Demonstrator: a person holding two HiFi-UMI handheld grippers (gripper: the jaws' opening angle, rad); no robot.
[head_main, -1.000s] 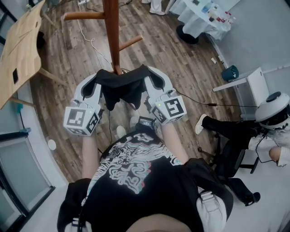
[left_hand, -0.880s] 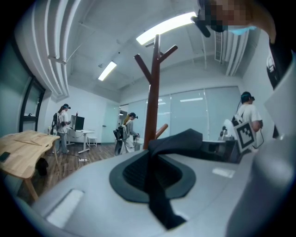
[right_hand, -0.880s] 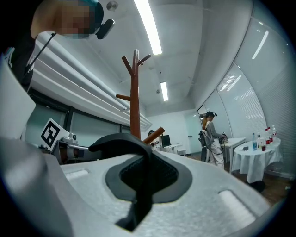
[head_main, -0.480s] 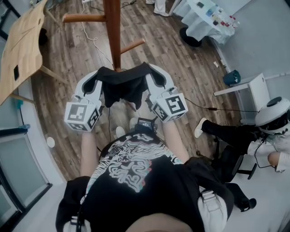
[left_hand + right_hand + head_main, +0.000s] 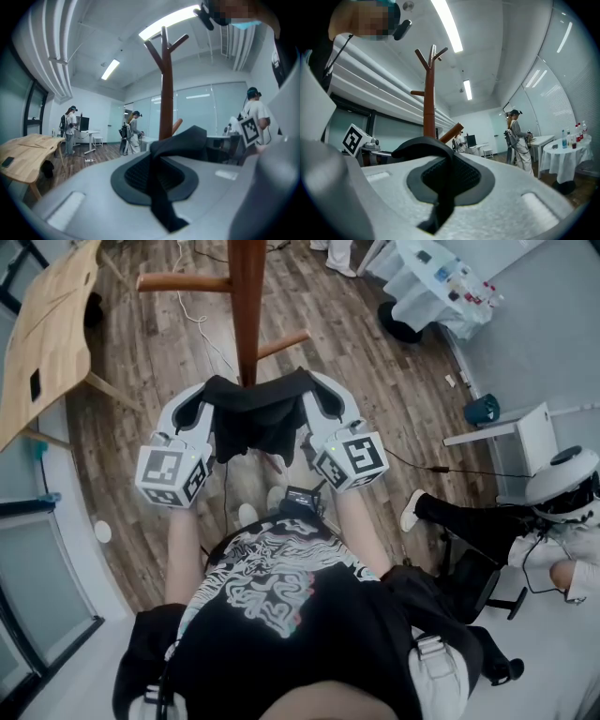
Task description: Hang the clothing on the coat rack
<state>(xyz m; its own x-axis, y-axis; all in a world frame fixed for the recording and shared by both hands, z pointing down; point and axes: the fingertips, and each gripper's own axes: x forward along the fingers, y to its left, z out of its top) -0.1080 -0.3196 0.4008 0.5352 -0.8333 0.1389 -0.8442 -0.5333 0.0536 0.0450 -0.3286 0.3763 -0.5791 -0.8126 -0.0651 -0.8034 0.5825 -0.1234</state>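
Observation:
A black garment (image 5: 258,413) hangs stretched between my two grippers, just in front of the brown wooden coat rack pole (image 5: 247,306). Its pegs (image 5: 180,282) stick out to the left and right. My left gripper (image 5: 206,395) is shut on the garment's left edge, and the cloth (image 5: 161,187) shows pinched in the seam of its jaws. My right gripper (image 5: 317,392) is shut on the right edge, with a black fold (image 5: 440,187) caught between its jaws. The rack (image 5: 165,93) rises straight ahead in the left gripper view and likewise stands ahead as the rack (image 5: 430,103) in the right gripper view.
A light wooden table (image 5: 42,334) stands at the left and a white-draped round table (image 5: 436,282) at the top right. A seated person in a white helmet (image 5: 562,484) and a small white table (image 5: 511,418) are at the right. A cable (image 5: 202,334) runs over the wood floor.
Both grippers keep their hold on the garment and have shifted only slightly, staying just in front of the rack pole. The seated person's foot has moved a little.

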